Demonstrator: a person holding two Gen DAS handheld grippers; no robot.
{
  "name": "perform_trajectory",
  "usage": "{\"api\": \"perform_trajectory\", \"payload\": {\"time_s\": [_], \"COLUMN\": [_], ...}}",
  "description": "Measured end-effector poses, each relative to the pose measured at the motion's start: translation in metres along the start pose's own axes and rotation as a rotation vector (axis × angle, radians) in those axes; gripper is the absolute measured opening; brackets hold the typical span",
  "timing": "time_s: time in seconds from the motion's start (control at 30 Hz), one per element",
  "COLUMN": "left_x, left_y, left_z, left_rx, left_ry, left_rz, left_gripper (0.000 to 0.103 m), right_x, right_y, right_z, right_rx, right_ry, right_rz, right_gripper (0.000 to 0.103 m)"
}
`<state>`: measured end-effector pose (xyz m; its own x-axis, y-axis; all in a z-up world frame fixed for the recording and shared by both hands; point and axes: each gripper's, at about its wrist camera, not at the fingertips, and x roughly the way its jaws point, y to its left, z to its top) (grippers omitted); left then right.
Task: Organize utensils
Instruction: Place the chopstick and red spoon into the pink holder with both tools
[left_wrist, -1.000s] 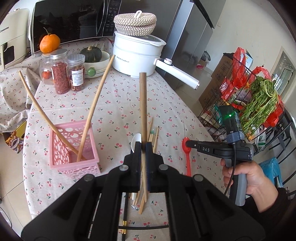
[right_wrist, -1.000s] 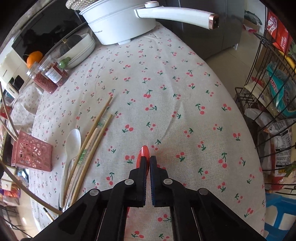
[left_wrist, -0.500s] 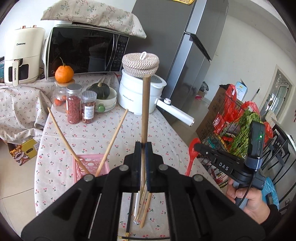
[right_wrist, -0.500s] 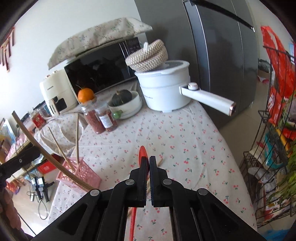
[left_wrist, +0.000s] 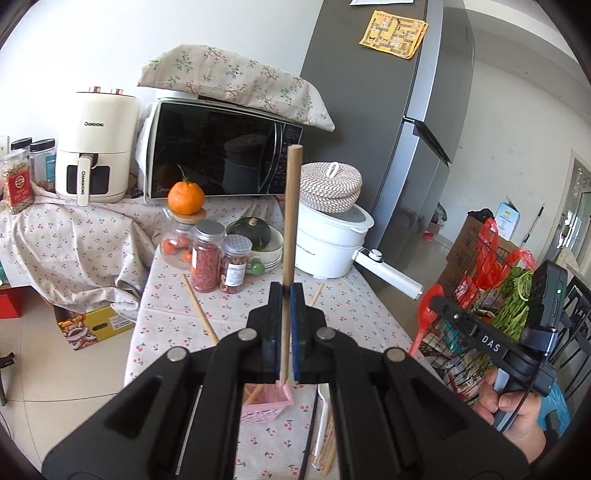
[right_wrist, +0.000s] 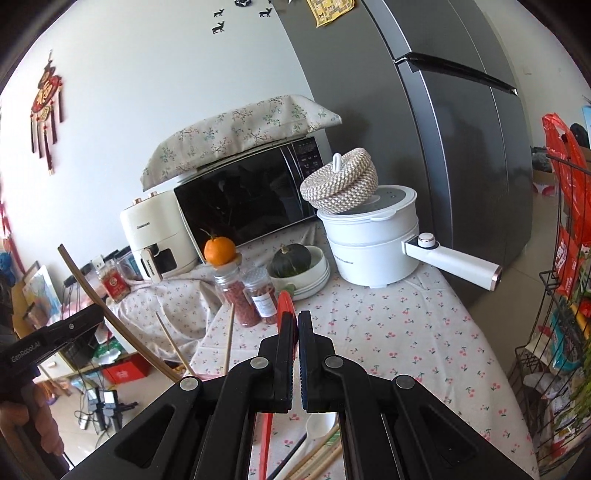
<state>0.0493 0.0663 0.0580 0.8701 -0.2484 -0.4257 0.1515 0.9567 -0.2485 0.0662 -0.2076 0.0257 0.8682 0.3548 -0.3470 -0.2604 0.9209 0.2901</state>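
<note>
1. The left tool (left_wrist: 286, 295) is clamped on a wooden stick (left_wrist: 290, 206). The stick stands near upright, its free end at 12 o'clock above the fingers.
2. The stick's lower end sits over the pink basket (left_wrist: 267, 400), at 6 o'clock below the fingers.
3. The stick appears light, stiff and smooth; a grip low on the shaft likely lets the long top sway.
4. The right tool (right_wrist: 297, 325) is clamped on a red spoon (right_wrist: 284, 301). Its bowl projects at 12 o'clock; its handle hangs at 6 o'clock.
5. The spoon appears light, rigid plastic, possibly slippery.
6. Loose chopsticks (right_wrist: 317, 456) and a white spoon (right_wrist: 316, 430) lie on the tabletop (right_wrist: 406, 332) below the right tool.
</note>
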Motion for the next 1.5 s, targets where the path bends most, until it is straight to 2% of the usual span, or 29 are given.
{"api": "perform_trajectory", "payload": {"time_s": [0.27,0.67,0.8,0.87,0.93,1.0,1.1,1.3,1.5], "left_x": [0.031,0.050,0.067,0.072,0.070,0.063,0.049,0.032,0.031], "left_y": [0.017,0.026,0.027,0.028,0.028,0.029,0.031,0.039,0.057], "left_z": [-0.013,-0.008,-0.012,-0.017,-0.018,-0.017,-0.016,-0.024,-0.038], "left_rx": [0.007,-0.063,-0.055,-0.048,-0.051,-0.058,-0.072,-0.068,-0.053], "left_ry": [0.065,0.041,0.111,0.141,0.153,0.142,0.128,0.151,0.217], "left_rz": [0.077,0.070,0.067,0.088,0.091,0.085,0.081,0.081,0.118], "left_gripper": [0.005,0.005,0.005,0.006,0.013,0.031,0.049,0.061,0.062], "right_x": [0.018,0.030,0.033,0.034,0.036,0.036,0.034,0.036,0.051], "right_y": [0.021,0.040,0.043,0.043,0.044,0.046,0.050,0.064,0.085], "right_z": [0.000,-0.004,-0.006,-0.007,-0.007,-0.006,-0.003,0.001,-0.002], "right_rx": [0.008,0.018,0.013,0.009,0.011,0.018,0.037,0.061,0.047], "right_ry": [0.008,0.015,0.018,0.018,0.015,0.005,-0.026,-0.094,-0.146], "right_rz": [0.034,0.058,0.054,0.049,0.044,0.043,0.043,0.028,-0.009], "right_gripper": [0.003,0.003,0.003,0.003,0.003,0.003,0.003,0.003,0.003]}}
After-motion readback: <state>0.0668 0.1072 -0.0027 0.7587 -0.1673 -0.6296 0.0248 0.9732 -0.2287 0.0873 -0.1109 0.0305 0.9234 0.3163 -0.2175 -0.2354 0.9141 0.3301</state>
